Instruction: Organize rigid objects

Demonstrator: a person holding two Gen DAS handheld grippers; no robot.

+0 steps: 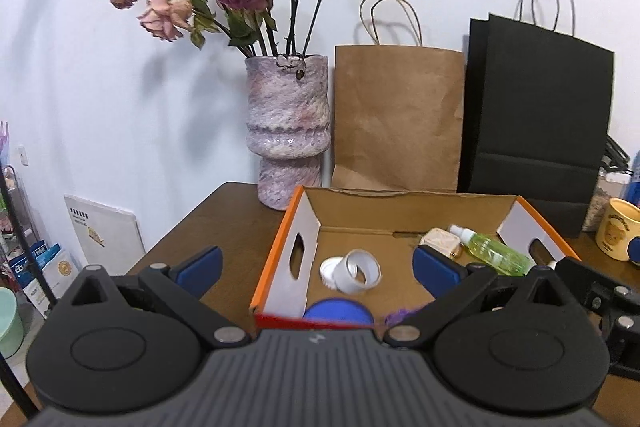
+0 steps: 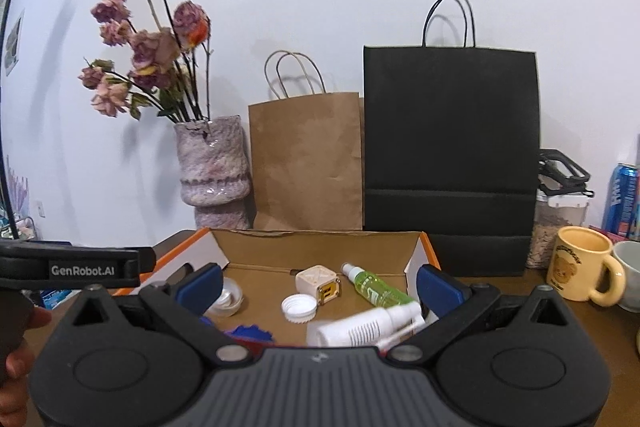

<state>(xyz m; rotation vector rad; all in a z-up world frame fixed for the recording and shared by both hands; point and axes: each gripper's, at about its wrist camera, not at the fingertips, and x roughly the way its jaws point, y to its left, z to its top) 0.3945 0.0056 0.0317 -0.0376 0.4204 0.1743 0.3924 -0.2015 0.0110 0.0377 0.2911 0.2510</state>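
An orange-edged cardboard box point(image 1: 280, 247) point(image 2: 424, 247) stands on the brown table. Inside it lie a white tape roll point(image 1: 358, 271), a white cap point(image 1: 331, 269) point(image 2: 299, 308), a blue lid point(image 1: 338, 309), a cream cube point(image 1: 440, 241) point(image 2: 318, 285) and a green spray bottle point(image 1: 494, 249) point(image 2: 376, 289). A white spray bottle point(image 2: 364, 331), slightly blurred, lies in the box's front right part, close to my right finger. My left gripper point(image 1: 318, 267) is open over the box's near edge and holds nothing. Over the same edge, my right gripper point(image 2: 319, 289) is open too.
Behind the box stand a mottled pink vase point(image 1: 288, 123) with dried roses, a brown paper bag point(image 1: 396, 119) and a black paper bag point(image 2: 450, 147). A yellow mug point(image 2: 580, 265), a jar point(image 2: 558, 231) and a blue can point(image 2: 624, 199) sit at the right. A hand point(image 2: 16, 355) holds the left gripper.
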